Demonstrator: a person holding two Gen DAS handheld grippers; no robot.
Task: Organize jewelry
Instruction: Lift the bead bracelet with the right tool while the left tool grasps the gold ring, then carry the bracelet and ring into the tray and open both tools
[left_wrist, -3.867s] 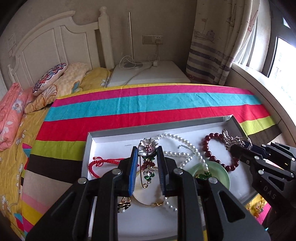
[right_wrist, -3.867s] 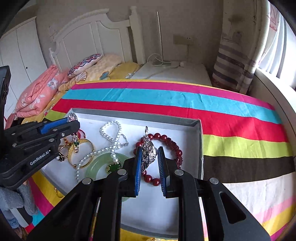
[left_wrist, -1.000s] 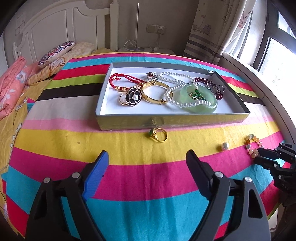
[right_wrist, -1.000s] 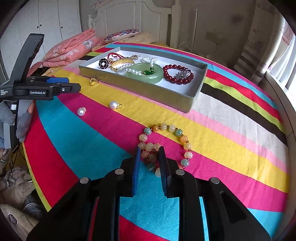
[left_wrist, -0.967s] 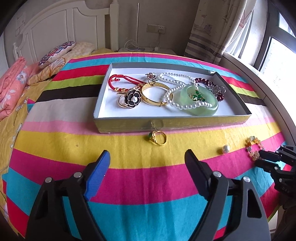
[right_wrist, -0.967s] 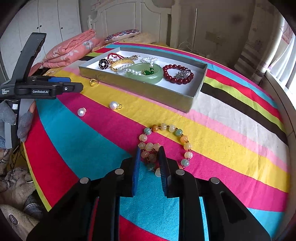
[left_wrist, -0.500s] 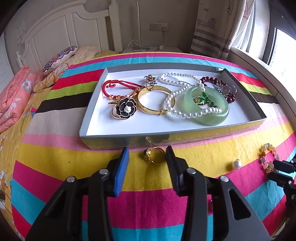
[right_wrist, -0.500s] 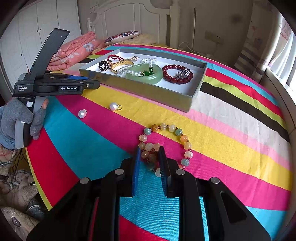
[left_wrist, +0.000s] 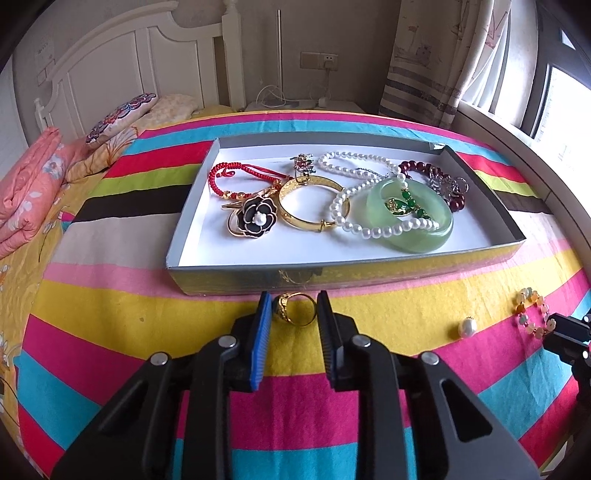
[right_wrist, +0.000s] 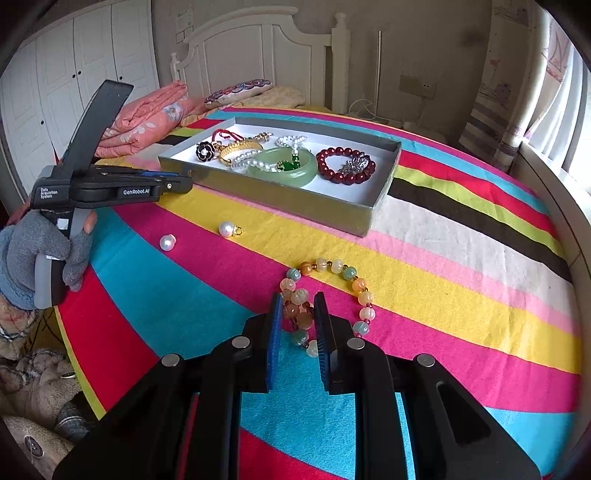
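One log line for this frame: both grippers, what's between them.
left gripper: closing around gold ring | right gripper: shut on beaded bracelet | tray: filled

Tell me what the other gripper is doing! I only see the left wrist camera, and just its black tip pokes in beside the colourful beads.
Observer: The right gripper has its jaws closed on a bunched-up part of the beaded bracelet. The rest of the loop lies on the striped bedspread.
Operator: Is there only one loose pearl on the bed?
Observer: No, two. Besides the gold-capped pearl that you can see, a second pearl lies on the pink stripe nearby.
Operator: What's past the pink quilt?
Observer: White wardrobe doors with small dark knobs.
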